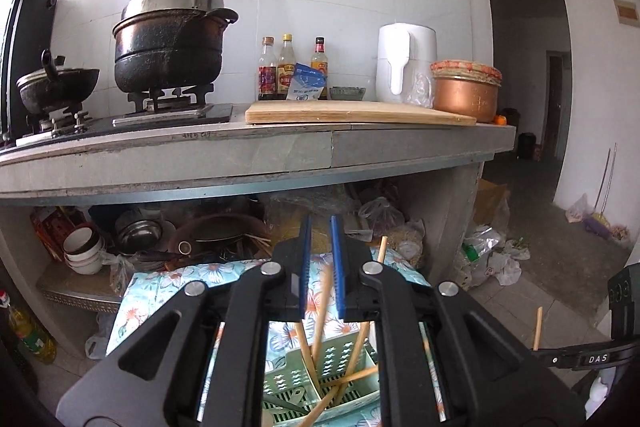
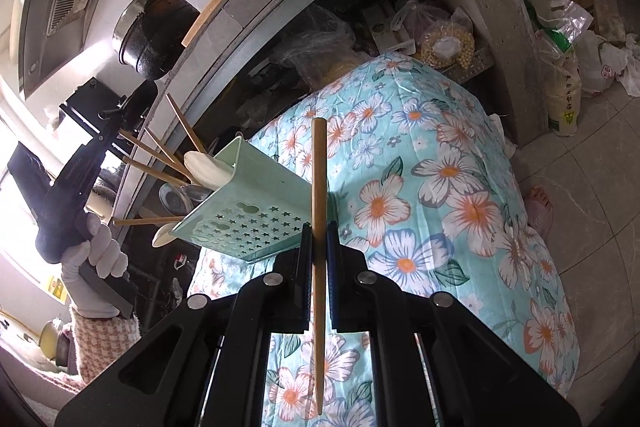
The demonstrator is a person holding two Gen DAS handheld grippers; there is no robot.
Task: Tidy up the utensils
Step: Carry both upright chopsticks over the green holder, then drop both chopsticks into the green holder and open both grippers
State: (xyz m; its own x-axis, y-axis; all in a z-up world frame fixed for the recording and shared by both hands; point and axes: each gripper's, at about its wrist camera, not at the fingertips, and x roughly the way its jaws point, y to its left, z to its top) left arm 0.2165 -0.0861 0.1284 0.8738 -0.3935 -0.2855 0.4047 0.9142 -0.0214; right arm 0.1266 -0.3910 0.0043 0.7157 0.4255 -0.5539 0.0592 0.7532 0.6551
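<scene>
In the right wrist view, we see the right gripper (image 2: 319, 227) at lower centre with its jaws pinching a single wooden chopstick (image 2: 319, 187). The chopstick runs nearly vertical through the frame, its upper end above the jaws and its lower end reaching down between the gripper's black arms. Just left of the jaws stands the mint-green utensil holder (image 2: 256, 211), its side perforated with star-shaped holes, resting on the floral cloth (image 2: 440, 167) that covers the surface. Several more chopsticks (image 2: 160, 151) and a white spoon (image 2: 204, 165) stick out of the holder's mouth toward the left of the frame. At the far left we note the left gripper (image 2: 76, 183) as a dark body held in a white-gloved hand (image 2: 98, 251).

In the left wrist view, the left gripper (image 1: 320, 231) sits at lower centre; its blue-padded jaws stand slightly apart with nothing between them. Below them, between the gripper's arms, the same utensil holder (image 1: 296, 371) shows at the bottom centre with chopsticks (image 1: 324, 307) leaning out of it at mixed angles. A chopstick tip (image 1: 537, 327) appears at lower right. The upper half of this frame shows a stone counter (image 1: 280, 151) bearing a blackened stockpot (image 1: 170, 43), a wooden cutting board (image 1: 356, 113) and three sauce bottles (image 1: 286, 67).
</scene>
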